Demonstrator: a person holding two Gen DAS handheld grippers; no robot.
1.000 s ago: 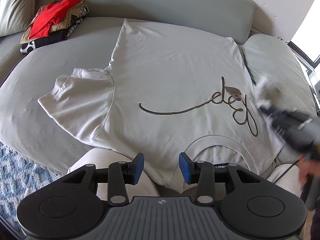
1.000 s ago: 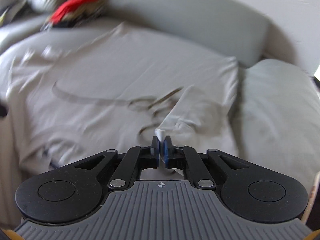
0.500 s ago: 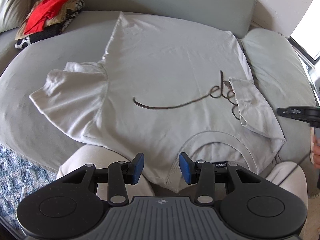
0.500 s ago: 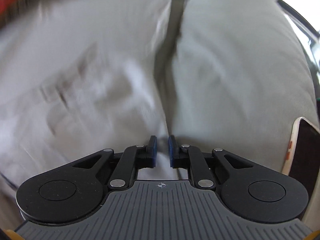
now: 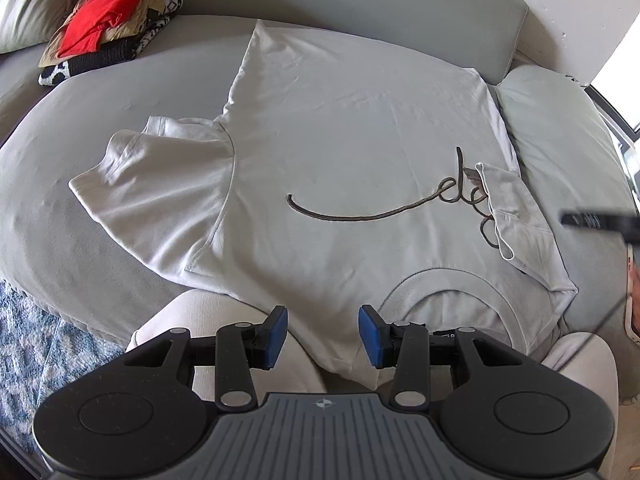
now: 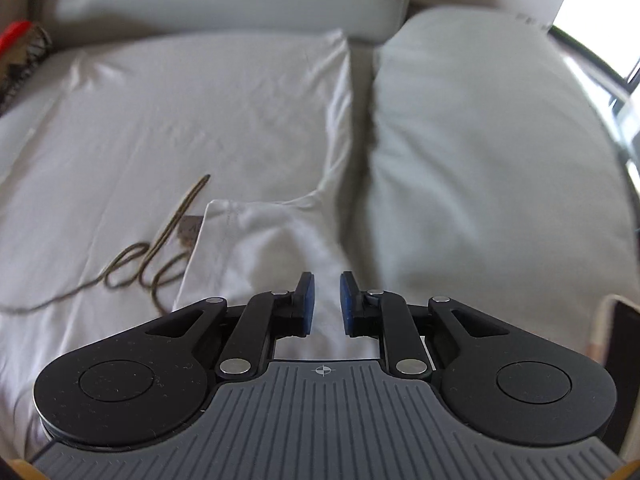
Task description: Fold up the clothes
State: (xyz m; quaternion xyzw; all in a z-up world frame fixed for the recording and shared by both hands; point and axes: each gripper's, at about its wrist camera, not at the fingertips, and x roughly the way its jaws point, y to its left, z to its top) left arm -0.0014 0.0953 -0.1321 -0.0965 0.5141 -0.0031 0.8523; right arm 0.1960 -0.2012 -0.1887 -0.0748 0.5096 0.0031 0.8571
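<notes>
Left wrist view alone shows unfolded sleeve point(image 5: 160, 188), clothes pile point(image 5: 108, 36)

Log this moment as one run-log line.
shirt: right sleeve folded in | left gripper: open | right gripper: open, just released

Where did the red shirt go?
In the left wrist view, the red shirt sits top left, on a pile of folded clothes on the sofa, beyond the white T-shirt.

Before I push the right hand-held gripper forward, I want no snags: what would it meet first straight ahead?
Most likely the folded-in sleeve of the white T-shirt, lying just past the open right hand-held gripper. Depth is hard to judge; the grey cushion sits beside that line.
</notes>
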